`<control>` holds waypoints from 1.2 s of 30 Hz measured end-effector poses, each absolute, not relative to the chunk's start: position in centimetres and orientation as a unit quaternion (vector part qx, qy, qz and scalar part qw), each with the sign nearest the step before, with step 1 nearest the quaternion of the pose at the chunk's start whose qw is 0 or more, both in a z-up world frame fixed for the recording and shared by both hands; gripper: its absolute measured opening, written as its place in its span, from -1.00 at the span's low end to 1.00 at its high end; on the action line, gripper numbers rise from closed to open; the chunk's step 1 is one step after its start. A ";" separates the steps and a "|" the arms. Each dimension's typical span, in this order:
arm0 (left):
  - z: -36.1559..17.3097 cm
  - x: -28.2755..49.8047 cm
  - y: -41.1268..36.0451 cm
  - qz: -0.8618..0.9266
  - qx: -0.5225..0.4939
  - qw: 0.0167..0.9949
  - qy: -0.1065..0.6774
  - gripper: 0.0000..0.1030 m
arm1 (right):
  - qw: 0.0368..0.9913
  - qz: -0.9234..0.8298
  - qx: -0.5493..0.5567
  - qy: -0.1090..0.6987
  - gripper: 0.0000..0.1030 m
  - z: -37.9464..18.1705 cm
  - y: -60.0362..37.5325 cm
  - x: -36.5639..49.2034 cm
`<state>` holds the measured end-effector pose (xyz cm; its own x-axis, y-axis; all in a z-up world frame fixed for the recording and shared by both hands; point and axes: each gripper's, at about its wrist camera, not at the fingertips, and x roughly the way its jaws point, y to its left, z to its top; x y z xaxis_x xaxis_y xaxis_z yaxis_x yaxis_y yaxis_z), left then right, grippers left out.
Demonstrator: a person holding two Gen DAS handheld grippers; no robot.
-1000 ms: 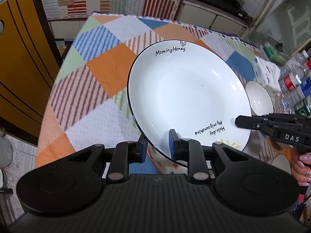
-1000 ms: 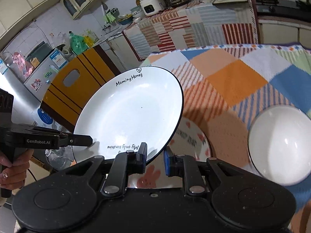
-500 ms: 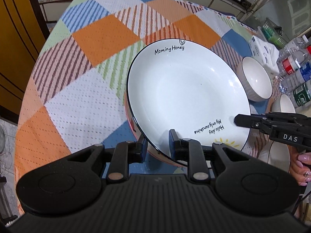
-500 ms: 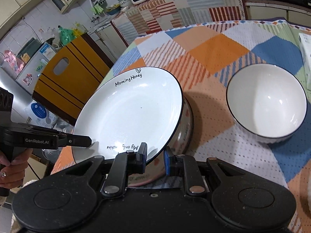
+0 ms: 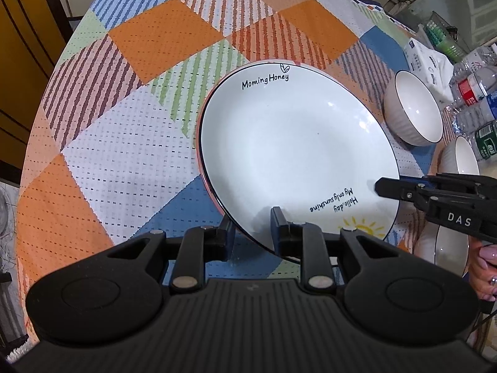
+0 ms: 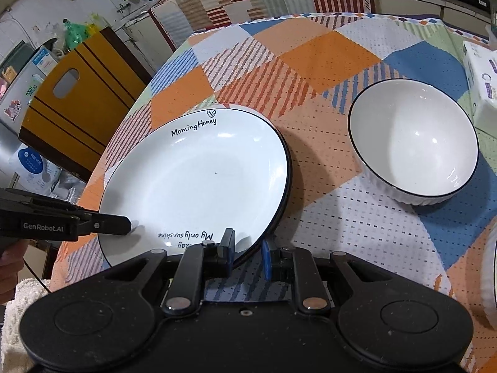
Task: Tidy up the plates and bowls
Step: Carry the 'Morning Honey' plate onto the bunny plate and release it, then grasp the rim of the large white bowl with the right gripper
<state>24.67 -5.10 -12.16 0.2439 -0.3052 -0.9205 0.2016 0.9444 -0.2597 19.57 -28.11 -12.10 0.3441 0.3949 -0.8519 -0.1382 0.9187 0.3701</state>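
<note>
A white plate [image 5: 295,155] with a black rim and "Morning Honey" lettering lies low over a pink-rimmed plate [image 5: 198,143] on the table; it also shows in the right wrist view [image 6: 198,183]. My left gripper [image 5: 250,227] is shut on the white plate's near rim. My right gripper [image 6: 248,248] is shut on its rim from the other side and shows in the left wrist view [image 5: 382,186]. A white ribbed bowl [image 6: 413,140] stands right of the plate, and shows in the left wrist view [image 5: 413,108].
The round table has a patchwork cloth [image 5: 155,99]. Two more white bowls [image 5: 459,161] stand at the right, beside water bottles [image 5: 475,93] and a tissue pack [image 6: 481,84]. An orange chair [image 6: 80,99] stands at the table's left edge.
Both grippers have lowered the white plate from a raised, tilted pose down onto the pink-rimmed plate on the table. Both stay shut on its rim.
</note>
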 end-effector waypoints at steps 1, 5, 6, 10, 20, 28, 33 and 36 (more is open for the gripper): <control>-12.2 24.7 -5.2 -0.159 -0.038 0.787 0.594 -0.55 | 0.812 0.163 0.114 0.549 -0.57 -12.0 -28.0 19.6; -12.5 24.6 -5.9 -0.150 -0.001 0.793 0.591 -0.50 | 0.820 0.157 0.074 0.546 -0.51 -11.5 -26.8 19.4; -12.8 24.7 -5.9 -0.147 0.002 0.791 0.594 -0.49 | 0.820 0.154 0.066 0.547 -0.50 -11.5 -26.5 19.3; -13.3 24.6 -6.1 -0.140 0.001 0.795 0.590 -0.47 | 0.830 0.142 0.005 0.539 -0.45 -11.4 -24.9 19.1; -11.0 22.3 -8.2 -0.089 0.084 0.843 0.524 -0.44 | 0.864 0.131 -0.012 0.486 -0.34 -10.6 -25.5 18.0; -7.0 19.6 -12.1 -0.121 0.097 0.855 0.495 -0.42 | 0.893 0.146 -0.016 0.425 0.05 -5.4 -27.8 15.6; -6.5 17.5 -13.7 -0.163 0.065 0.852 0.494 -0.39 | 0.912 0.149 -0.036 0.380 0.32 -2.8 -29.7 12.0; -7.5 16.1 -14.4 -0.190 0.038 0.844 0.499 -0.39 | 0.919 0.143 -0.031 0.366 0.41 -2.7 -31.1 9.3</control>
<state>16.14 -14.38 -7.54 0.4289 -0.2830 -0.8579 0.3597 0.9246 -0.1252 9.35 -31.13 -2.65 0.6914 0.2405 -0.6813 -0.2860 0.9570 0.0476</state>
